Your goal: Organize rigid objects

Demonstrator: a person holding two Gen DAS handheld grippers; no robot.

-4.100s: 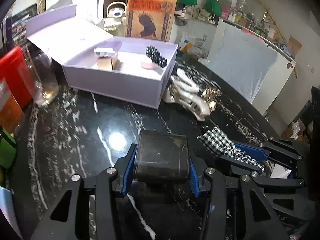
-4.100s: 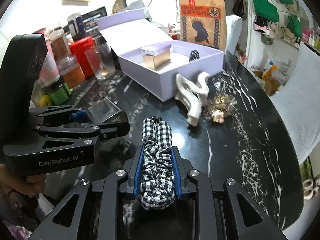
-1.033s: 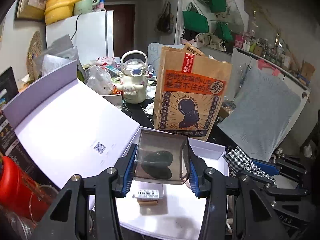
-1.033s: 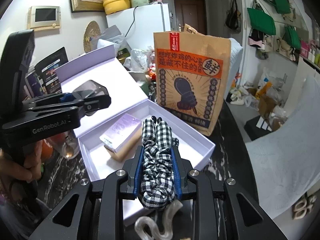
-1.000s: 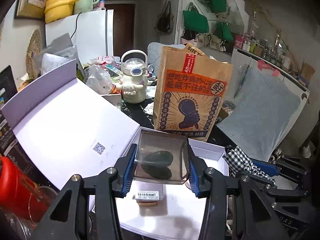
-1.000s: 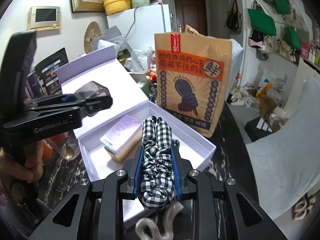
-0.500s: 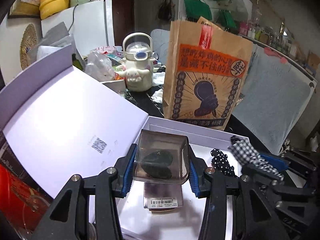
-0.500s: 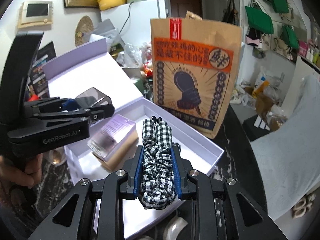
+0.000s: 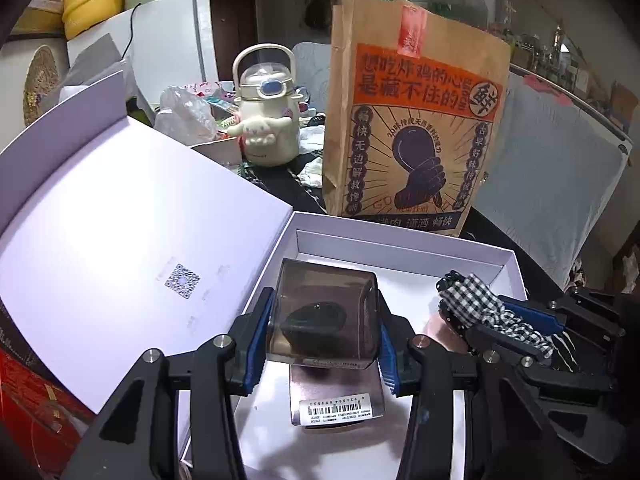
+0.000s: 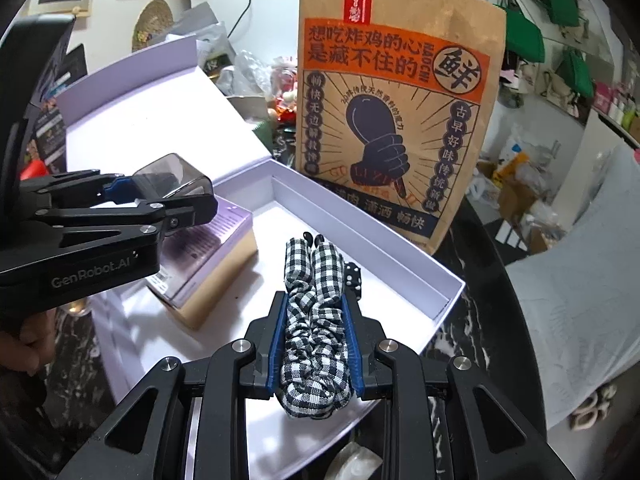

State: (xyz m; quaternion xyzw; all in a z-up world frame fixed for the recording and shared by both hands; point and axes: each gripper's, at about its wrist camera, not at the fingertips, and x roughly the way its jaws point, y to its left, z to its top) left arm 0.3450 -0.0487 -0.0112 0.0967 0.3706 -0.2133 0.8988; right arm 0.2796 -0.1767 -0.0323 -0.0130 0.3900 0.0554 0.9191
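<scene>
Clamping a smoky translucent case point(image 9: 325, 316) between its blue-padded fingers point(image 9: 256, 344), the left gripper point(image 9: 323, 332) hangs over the open lavender box point(image 9: 404, 242), with a dark oval shape visible inside the case. Directly beneath the case, on the box floor, lies a small purple carton point(image 9: 338, 398) with a barcode label on its near end; the right wrist view shows this carton point(image 10: 208, 256) resting on a tan block point(image 10: 224, 296). To the right, the right gripper point(image 10: 314, 344) is squeezed shut on a black-and-white checked scrunchie point(image 10: 314, 320), whose far end sticks out past the fingertips above the box interior. Just beyond that end, a black polka-dot item point(image 10: 353, 274) sits on the box floor. A pinkish round object point(image 9: 442, 330) shows partly behind the right gripper in the left wrist view. The box's lid point(image 9: 120, 248) stands open, leaning back to the left, with a small QR code printed on its inner face. Behind the box's far wall stands a brown paper bag point(image 10: 394, 112) with an orange banner and a dark drumstick drawing. Farther back, left of the bag, a cream cartoon-dog kettle point(image 9: 266, 120) sits among clutter, and a white fridge point(image 9: 168, 52) stands behind it.
</scene>
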